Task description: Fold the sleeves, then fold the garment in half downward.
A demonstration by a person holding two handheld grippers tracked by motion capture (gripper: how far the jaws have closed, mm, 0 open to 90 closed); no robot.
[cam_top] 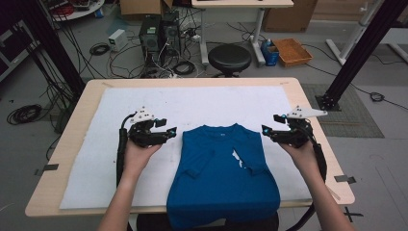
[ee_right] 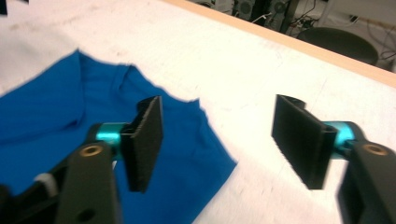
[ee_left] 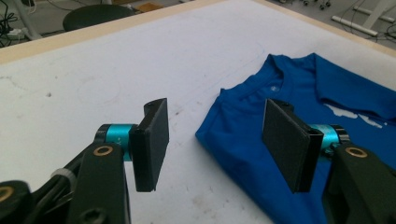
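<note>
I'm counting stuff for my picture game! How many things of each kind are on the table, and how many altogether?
Blue T-shirt: 1
White mat under it: 1
Grippers, the left gripper and the right gripper, both open and held above the mat: 2
Total: 4

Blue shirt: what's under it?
The blue shirt lies on a white mat covering the wooden table. Both sleeves are folded over its front. Its hem hangs past the near edge; whatever lies beneath the fabric is hidden.
</note>
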